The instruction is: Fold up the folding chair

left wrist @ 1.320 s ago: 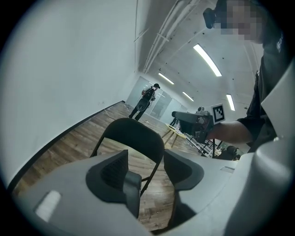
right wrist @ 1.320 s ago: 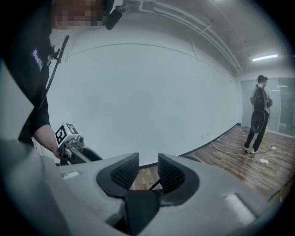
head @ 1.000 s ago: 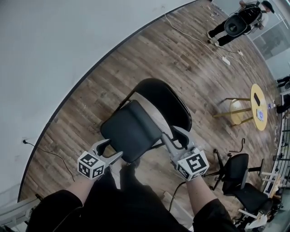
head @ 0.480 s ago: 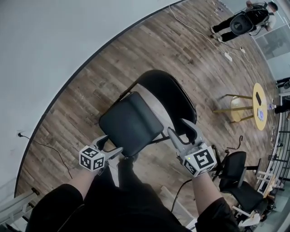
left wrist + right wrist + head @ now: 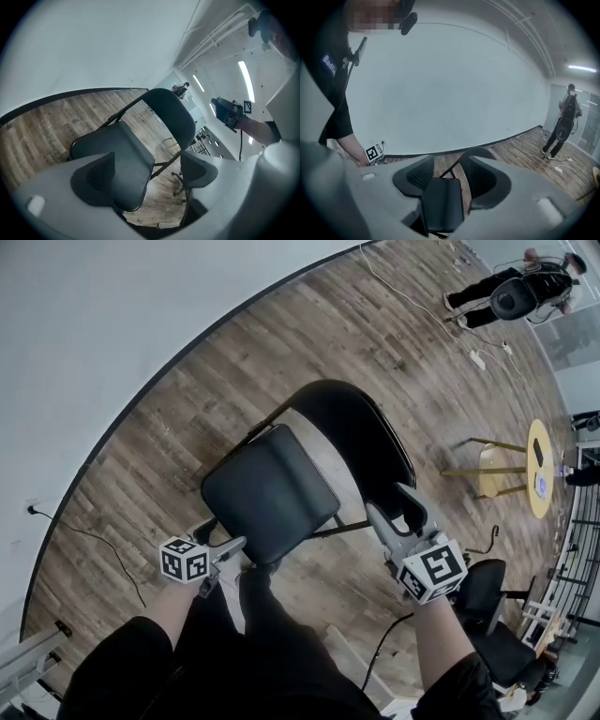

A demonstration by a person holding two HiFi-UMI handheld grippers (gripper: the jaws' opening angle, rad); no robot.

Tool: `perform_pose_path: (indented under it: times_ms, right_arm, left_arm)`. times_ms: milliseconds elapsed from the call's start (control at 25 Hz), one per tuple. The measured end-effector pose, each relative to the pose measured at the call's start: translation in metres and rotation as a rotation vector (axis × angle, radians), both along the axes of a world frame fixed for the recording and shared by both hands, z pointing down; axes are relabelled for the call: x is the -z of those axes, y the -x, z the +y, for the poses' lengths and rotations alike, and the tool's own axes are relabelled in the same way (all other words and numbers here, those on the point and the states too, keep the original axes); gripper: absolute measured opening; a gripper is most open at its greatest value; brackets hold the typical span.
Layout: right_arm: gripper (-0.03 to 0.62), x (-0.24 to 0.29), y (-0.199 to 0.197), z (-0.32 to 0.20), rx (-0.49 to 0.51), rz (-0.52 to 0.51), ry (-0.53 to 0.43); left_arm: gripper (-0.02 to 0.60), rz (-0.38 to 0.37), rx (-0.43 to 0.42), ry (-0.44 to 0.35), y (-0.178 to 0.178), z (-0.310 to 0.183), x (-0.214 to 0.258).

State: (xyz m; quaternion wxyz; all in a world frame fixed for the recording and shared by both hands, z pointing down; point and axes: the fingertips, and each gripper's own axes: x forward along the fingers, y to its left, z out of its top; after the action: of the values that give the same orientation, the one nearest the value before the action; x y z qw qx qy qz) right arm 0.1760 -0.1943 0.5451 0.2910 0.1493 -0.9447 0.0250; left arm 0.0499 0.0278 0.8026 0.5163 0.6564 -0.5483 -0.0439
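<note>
The chair [image 5: 272,493] looks stiff, hinged and fairly light; I'd take the seat's front edge [image 5: 274,557] and the backrest [image 5: 361,437]. The jaws of the left gripper [image 5: 223,535] and right gripper [image 5: 389,502] have just been opening and stand apart, with nothing between them.

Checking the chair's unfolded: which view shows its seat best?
Head view: the seat shows almost whole and flat. In the left gripper view a jaw covers one side; the right gripper view shows only a part between jaws.

Wood floor [image 5: 309,343], white wall [image 5: 112,306], round yellow table [image 5: 537,463].

The head view is looking steeply down. Both gripper views are facing the shared folding chair [image 5: 272,493] from nearby.
</note>
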Motion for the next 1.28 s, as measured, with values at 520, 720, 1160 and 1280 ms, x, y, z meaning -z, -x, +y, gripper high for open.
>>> perform_pose_path:
  times_ms: [520, 720, 1160, 1280]
  right_arm:
    - [0.259, -0.035, -0.020, -0.057, -0.016, 0.116, -0.014]
    - [0.272, -0.043, -0.025, -0.076, -0.009, 0.160, -0.048]
    - [0.293, -0.069, -0.048, -0.112, -0.056, 0.247, -0.040]
    - [0.296, -0.079, -0.049, -0.115, -0.050, 0.271, -0.036]
  left_arm:
    - [0.466, 0.063, 0.090, 0.084, 0.007, 0.012, -0.064]
    - [0.477, 0.081, 0.108, 0.121, 0.007, 0.018, -0.091]
    - [0.495, 0.117, 0.166, 0.205, 0.013, 0.031, -0.159]
    - [0.495, 0.127, 0.185, 0.220, 0.014, 0.035, -0.174]
